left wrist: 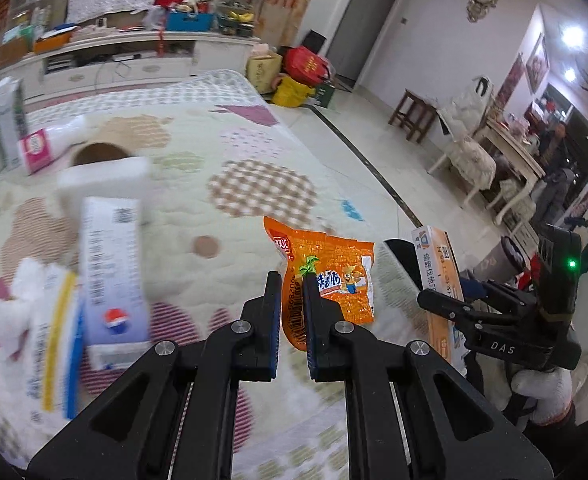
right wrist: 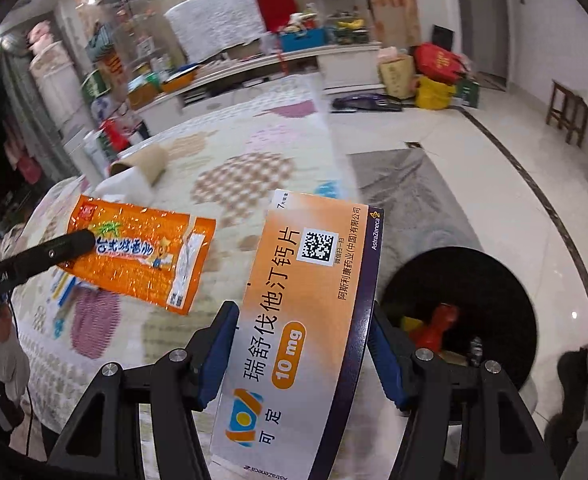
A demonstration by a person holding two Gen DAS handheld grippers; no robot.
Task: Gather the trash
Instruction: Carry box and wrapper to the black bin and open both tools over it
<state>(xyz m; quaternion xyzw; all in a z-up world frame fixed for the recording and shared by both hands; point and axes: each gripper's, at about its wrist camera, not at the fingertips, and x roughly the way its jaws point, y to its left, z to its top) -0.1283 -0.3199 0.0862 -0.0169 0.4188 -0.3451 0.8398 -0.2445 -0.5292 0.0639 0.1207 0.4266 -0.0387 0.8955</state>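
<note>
My left gripper (left wrist: 290,294) is shut on an orange snack wrapper (left wrist: 334,280), which hangs over the quilted table cloth (left wrist: 253,152). In the right wrist view, one of its fingers (right wrist: 53,252) lies across the same wrapper (right wrist: 141,256). My right gripper (right wrist: 302,312) is shut on an orange and white medicine box (right wrist: 302,320), with the blue pads pressing its two long edges. The box sits at the table's right edge, beside a black bin (right wrist: 494,280) on the floor. From the left wrist, the right gripper (left wrist: 446,308) and its box (left wrist: 438,264) are at the right.
More litter lies blurred on the table's left: a white and blue Pepsi box (left wrist: 113,272), crumpled tissue (left wrist: 25,300), a cardboard roll (left wrist: 97,154), a pink and white bottle (left wrist: 49,144) and a carton (left wrist: 7,120). The bin holds a red item (right wrist: 438,320). A grey mat (right wrist: 406,192) lies on the floor.
</note>
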